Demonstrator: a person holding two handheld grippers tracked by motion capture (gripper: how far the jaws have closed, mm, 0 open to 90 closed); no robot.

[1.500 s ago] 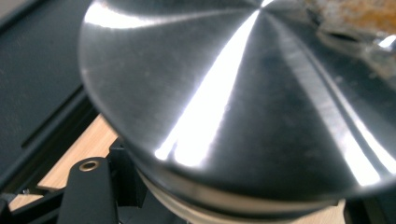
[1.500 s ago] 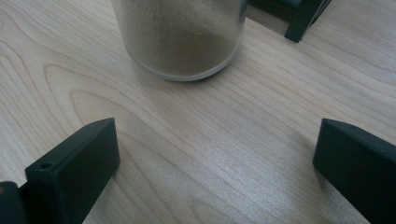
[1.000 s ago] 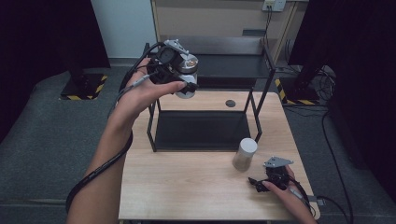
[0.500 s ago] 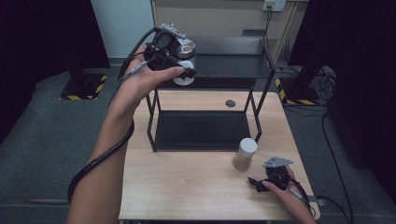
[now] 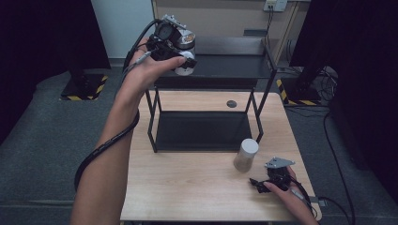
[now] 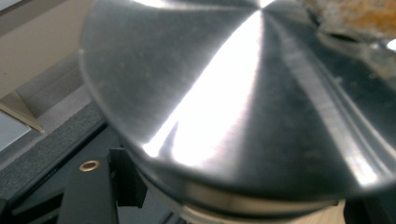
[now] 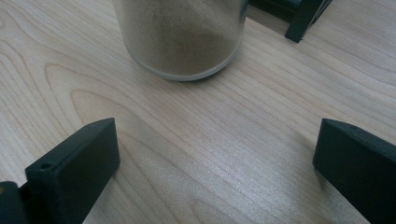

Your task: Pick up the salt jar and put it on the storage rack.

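My left gripper (image 5: 179, 52) is raised over the left end of the black rack's top shelf (image 5: 225, 65), shut on a jar (image 5: 186, 66) with a shiny metal lid (image 5: 187, 36). In the left gripper view that lid (image 6: 233, 102) looms close, with one black finger (image 6: 91, 196) below it. A second jar (image 5: 245, 154) with brownish powder and a pale lid stands upright on the wooden table (image 5: 187, 187), in front of the rack's right leg. My right gripper (image 5: 257, 183) rests on the table just right of it, open, jaws wide apart (image 7: 215, 158) and pointed at that jar (image 7: 180, 37), not touching.
The rack's lower shelf (image 5: 202, 131) sits bare at table level. A small dark round disc (image 5: 232, 103) lies on the table behind the rack. A rack foot (image 7: 303, 18) stands right of the jar. Grey carpet (image 5: 47, 140) surrounds the table.
My left hand has carried the metal-lidded jar farther away and higher, to above the top shelf. The right gripper and the jar on the table have not moved.
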